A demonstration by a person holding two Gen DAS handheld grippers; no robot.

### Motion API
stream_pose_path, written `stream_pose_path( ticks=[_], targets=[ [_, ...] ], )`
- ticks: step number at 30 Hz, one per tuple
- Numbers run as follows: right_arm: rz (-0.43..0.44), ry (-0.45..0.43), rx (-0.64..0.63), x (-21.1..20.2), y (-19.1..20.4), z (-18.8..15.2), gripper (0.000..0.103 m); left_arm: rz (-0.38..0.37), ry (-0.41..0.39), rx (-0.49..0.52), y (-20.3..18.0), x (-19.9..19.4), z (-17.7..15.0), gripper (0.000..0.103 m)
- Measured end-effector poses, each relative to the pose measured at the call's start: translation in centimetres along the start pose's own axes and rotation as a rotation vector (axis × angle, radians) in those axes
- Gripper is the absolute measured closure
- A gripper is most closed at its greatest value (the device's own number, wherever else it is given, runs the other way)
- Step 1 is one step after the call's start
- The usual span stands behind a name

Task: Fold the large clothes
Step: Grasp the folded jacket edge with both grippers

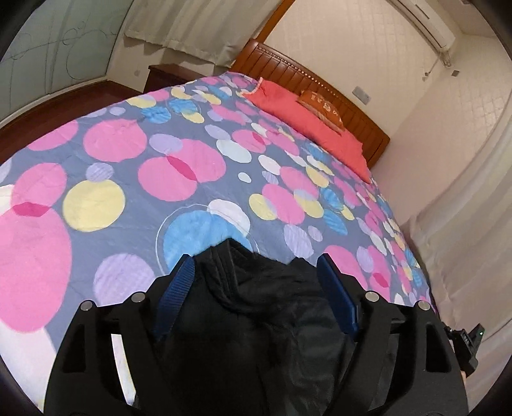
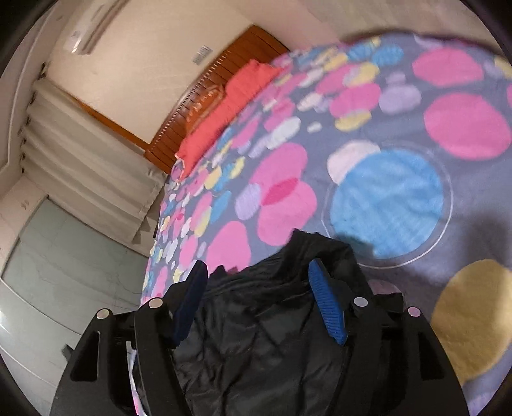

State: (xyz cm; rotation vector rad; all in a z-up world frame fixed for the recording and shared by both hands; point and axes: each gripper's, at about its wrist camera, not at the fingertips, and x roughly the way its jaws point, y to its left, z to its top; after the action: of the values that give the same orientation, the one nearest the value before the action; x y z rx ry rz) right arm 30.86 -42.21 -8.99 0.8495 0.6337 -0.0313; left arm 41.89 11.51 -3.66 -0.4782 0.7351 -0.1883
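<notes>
Lying between parted fingers (image 1: pixel 336 294) — black garment (image 1: pixel 256 320), bedspread (image 1: pixel 128 166) beneath

I am in a bedroom of a home — a wide bed fills most of both views, spread with a quilt (image 1: pixel 192 166) of pink, blue and yellow circles. At the upper right of the left view stands a slatted wooden headboard (image 1: pixel 288 68) with a red pillow (image 1: pixel 307 128) against it. Curtains (image 2: pixel 83 153) hang at left — an air conditioner (image 1: pixel 425 22) sits high on the wall.
</notes>
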Motion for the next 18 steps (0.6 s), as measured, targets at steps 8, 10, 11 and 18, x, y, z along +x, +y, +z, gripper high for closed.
stream_pose_path(
  ticks=[8,10,11,18],
  targets=[
    [-0.118,0.081,-0.412,4.0,9.5,-9.1,0.038,0.016,0.064,0.271,-6.0,-0.2,-8.9,0.025],
    [-0.143,0.077,-0.474,5.9,11.0,-10.3,0.038,0.022,0.08,0.281,-7.1,1.5,-9.6,0.025],
    [-0.154,0.07,-0.491,6.5,11.4,-10.5,0.038,0.025,0.076,0.277,-7.3,2.0,-9.7,0.025],
    [-0.3,0.104,-0.601,12.5,11.4,-11.5,0.038,0.173,0.066,0.311,-7.5,8.0,-9.4,0.025]
  ],
)
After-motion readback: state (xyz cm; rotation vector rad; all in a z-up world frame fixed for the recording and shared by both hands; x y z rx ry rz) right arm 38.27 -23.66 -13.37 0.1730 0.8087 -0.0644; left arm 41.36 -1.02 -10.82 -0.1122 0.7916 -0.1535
